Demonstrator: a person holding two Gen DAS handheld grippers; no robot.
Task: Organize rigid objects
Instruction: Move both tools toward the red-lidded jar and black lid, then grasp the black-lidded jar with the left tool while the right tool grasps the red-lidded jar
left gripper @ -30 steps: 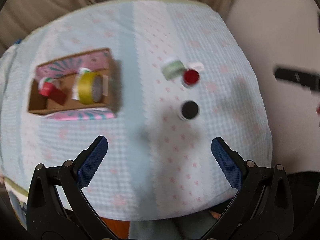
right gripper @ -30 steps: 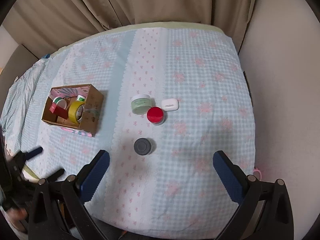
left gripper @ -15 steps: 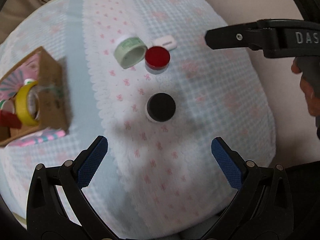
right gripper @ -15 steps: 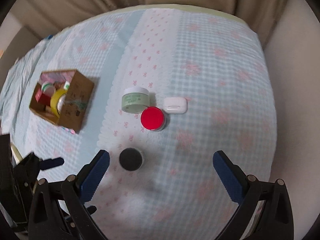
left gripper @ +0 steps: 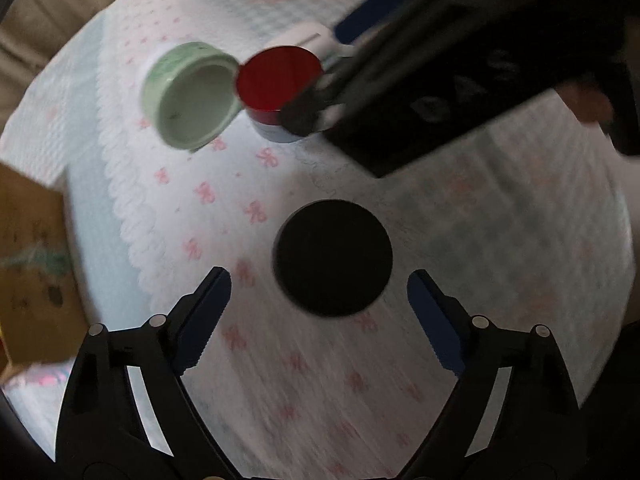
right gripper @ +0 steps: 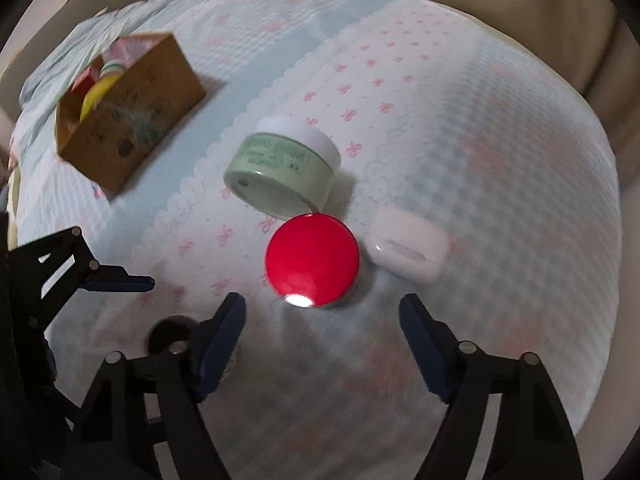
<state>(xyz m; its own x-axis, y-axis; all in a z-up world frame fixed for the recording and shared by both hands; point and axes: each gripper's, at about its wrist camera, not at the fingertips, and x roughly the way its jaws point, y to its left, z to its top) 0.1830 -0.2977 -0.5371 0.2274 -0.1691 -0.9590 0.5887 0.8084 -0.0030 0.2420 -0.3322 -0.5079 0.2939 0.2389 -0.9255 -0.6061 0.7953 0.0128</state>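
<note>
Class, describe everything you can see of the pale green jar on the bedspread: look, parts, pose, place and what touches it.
The pale green jar is a squat round tub, seemingly plastic, with a white lid and dark printed text on its wall. It lies tipped, lid end up-away, its flat base facing the camera. It rests on the patterned cloth, close beside the red-lidded jar; whether they touch is unclear. The cardboard box stands apart to its left. No fingers touch it.

Left gripper [left gripper: 319,280] gapes at frame bottom, black-lidded jar [left gripper: 332,257] just above its fingertips; red-lidded jar [left gripper: 279,80] upper centre
</note>
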